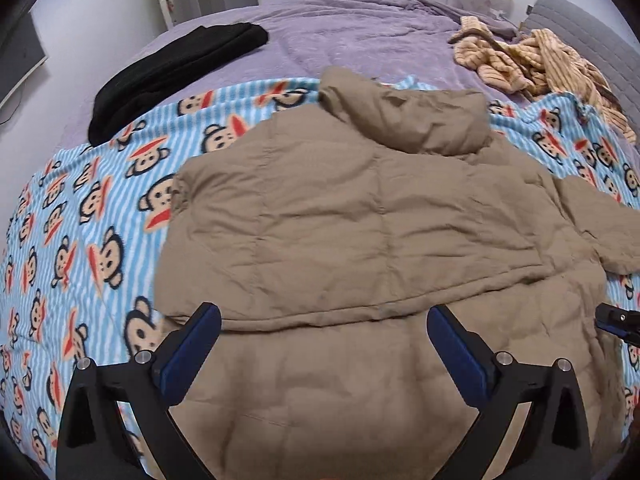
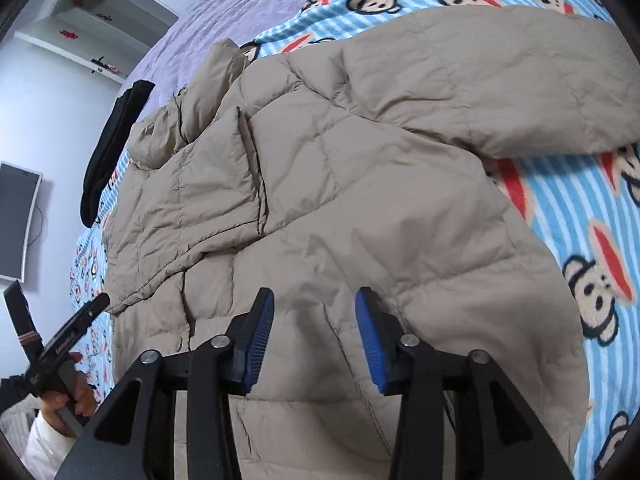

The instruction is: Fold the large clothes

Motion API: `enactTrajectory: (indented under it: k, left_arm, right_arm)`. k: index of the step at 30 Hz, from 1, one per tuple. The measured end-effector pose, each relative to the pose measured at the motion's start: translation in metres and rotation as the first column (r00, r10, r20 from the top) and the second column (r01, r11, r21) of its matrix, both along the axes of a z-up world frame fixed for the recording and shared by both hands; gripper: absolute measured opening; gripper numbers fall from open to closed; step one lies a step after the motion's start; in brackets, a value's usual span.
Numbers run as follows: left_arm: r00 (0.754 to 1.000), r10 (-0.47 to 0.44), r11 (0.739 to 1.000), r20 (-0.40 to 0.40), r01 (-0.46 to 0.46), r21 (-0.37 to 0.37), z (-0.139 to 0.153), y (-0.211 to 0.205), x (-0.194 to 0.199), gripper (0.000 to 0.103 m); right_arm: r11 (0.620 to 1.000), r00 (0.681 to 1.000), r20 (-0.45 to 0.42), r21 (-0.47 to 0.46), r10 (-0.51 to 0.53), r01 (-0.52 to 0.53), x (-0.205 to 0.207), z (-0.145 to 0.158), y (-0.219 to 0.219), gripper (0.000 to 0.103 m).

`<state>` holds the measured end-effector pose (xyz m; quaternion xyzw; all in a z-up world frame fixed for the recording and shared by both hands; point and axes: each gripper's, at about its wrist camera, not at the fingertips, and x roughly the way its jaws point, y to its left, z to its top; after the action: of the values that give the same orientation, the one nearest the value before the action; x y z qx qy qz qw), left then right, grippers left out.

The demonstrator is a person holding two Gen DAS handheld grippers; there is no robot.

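Note:
A large tan padded jacket lies spread on a blue striped monkey-print blanket, hood at the far end. Its left side is folded over the body. My left gripper hovers open and empty over the jacket's near hem. My right gripper is open and empty just above the jacket near its hem. The right sleeve lies stretched out to the right. The left gripper also shows at the left edge of the right wrist view, and the right gripper at the right edge of the left wrist view.
A folded black garment lies on the purple bedspread at the far left. A crumpled beige striped garment lies at the far right. A white door, a wall and a monitor lie beyond the bed.

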<state>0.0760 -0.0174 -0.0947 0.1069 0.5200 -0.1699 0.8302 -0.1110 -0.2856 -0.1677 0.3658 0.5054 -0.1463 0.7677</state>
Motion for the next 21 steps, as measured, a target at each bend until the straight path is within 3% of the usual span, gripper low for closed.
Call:
enactTrajectory:
  k: [3,4,7,9,12,15,17,21]
  left_arm:
    - [0.997,-0.031,1.000,-0.066,0.031,0.001,-0.005,-0.033,-0.011,0.103]
    - [0.996,-0.041,0.999,-0.079,0.041,-0.002,-0.006,-0.043,-0.015,0.103]
    - [0.994,-0.066,0.998,-0.091,0.066,-0.001,-0.006,-0.074,-0.030,0.103]
    - [0.992,-0.085,0.996,-0.099,0.085,0.002,-0.007,-0.094,-0.038,0.103]
    - [0.988,-0.108,0.994,-0.114,0.110,0.007,-0.009,-0.118,-0.045,0.103]
    - [0.984,-0.131,0.991,-0.117,0.132,0.003,-0.007,-0.140,-0.052,0.103]
    - [0.983,-0.141,0.990,-0.120,0.143,0.007,-0.007,-0.154,-0.057,0.103]
    - [0.980,-0.131,0.990,-0.149,0.136,0.023,-0.013,-0.170,-0.058,0.103]
  right_arm:
    - [0.999,0.999,0.009,0.017,-0.046,0.046,-0.020,0.005,-0.018,0.055]
    - [0.998,0.998,0.015,0.019,-0.064,0.063,-0.025,0.007,-0.026,0.063]
    - [0.991,0.991,0.038,0.032,-0.132,0.130,-0.046,0.012,-0.056,0.078]
    - [0.982,0.981,0.041,0.036,-0.189,0.187,-0.063,0.014,-0.079,0.081]
    - [0.962,0.962,0.037,0.040,-0.270,0.269,-0.084,0.013,-0.113,0.089]
    - [0.934,0.933,0.059,0.065,-0.355,0.351,-0.105,0.011,-0.145,0.090]
    - [0.913,0.909,0.093,0.088,-0.406,0.399,-0.116,0.010,-0.164,0.103]
    - [0.880,0.872,0.127,0.115,-0.473,0.460,-0.131,0.011,-0.200,0.103]
